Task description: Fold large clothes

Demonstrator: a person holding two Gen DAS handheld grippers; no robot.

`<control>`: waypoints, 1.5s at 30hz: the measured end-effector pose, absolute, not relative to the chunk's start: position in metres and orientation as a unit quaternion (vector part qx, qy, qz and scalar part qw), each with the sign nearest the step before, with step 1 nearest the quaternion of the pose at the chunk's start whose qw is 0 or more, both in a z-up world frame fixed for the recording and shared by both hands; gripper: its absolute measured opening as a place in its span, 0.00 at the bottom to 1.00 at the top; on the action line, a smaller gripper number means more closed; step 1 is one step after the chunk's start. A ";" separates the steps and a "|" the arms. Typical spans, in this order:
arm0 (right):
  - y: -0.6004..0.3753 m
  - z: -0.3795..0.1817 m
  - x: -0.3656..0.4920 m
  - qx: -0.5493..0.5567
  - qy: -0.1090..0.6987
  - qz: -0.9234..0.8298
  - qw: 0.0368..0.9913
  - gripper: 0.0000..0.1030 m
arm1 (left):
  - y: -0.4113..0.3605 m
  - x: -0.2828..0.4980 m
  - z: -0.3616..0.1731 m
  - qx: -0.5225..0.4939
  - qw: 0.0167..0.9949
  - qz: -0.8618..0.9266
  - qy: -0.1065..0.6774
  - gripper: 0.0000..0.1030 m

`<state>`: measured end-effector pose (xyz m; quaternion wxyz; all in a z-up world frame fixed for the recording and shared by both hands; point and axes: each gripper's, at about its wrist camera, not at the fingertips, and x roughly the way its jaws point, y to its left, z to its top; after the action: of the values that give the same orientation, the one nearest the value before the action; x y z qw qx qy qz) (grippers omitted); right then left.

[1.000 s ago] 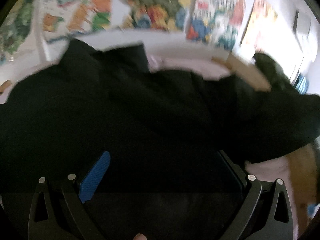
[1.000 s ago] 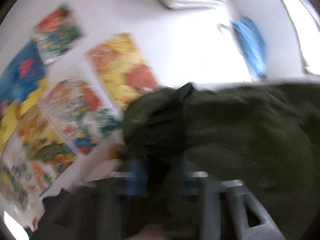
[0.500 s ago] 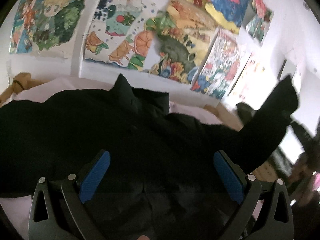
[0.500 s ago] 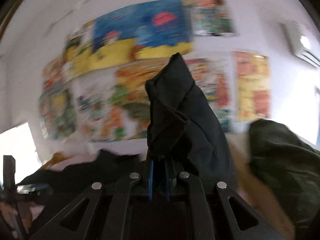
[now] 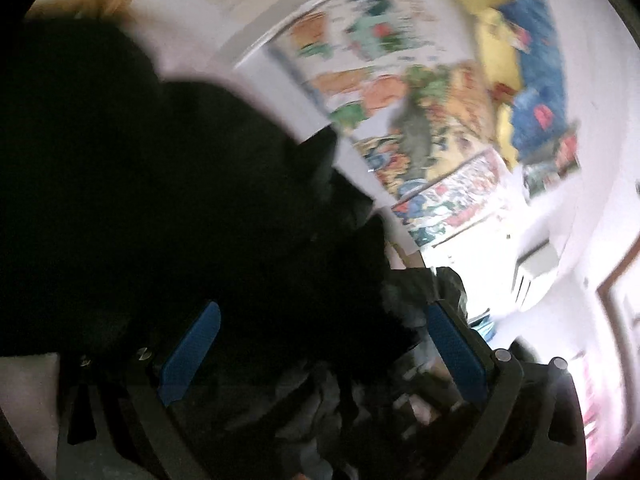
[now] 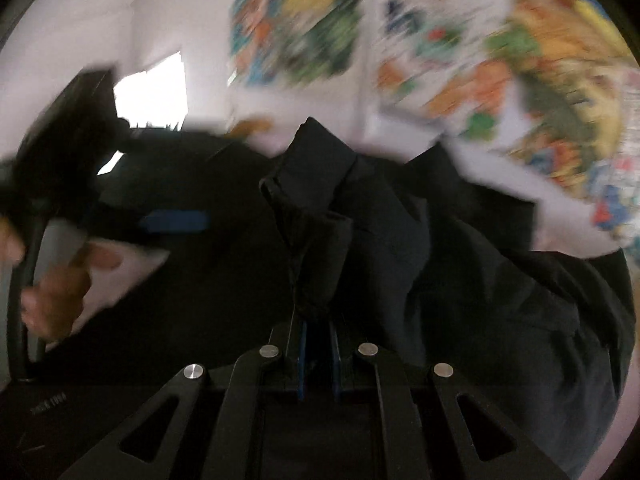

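The right gripper (image 6: 318, 354) pinches the black garment's (image 6: 460, 248) sleeve, probably; lay it flat across, left gripper (image 5: 320, 356) agape, empty.

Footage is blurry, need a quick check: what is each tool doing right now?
Left tool: open, holding nothing.
Right tool: closed on a fold of the black garment.

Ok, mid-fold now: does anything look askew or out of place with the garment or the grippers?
Nothing damaged. The black garment is bunched rather than flat, with a crumpled end pinched in the shut right gripper. The left gripper hangs open above it, gripping nothing. Both views are blurred, so fine detail is unclear.
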<state>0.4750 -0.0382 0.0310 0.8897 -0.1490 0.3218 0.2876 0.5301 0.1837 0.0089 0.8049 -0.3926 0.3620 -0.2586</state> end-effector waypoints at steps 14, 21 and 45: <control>-0.015 -0.011 0.477 -0.180 0.331 0.316 0.871 0.14 | 0.186 0.548 -0.021 -0.365 0.819 -0.197 0.396 0.07; -0.065 0.023 0.455 -0.209 0.285 0.312 0.882 0.70 | 0.167 0.529 0.026 -0.190 0.921 -0.130 0.315 0.03; -0.281 -0.064 0.590 -0.081 0.407 0.028 0.910 0.67 | 0.117 0.555 -0.069 0.021 0.930 -0.032 0.367 0.09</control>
<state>0.5903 -0.2811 -0.0642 0.9095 -0.0805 0.4069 0.0278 0.5554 0.1171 -0.0693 0.9296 0.0209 0.3665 -0.0322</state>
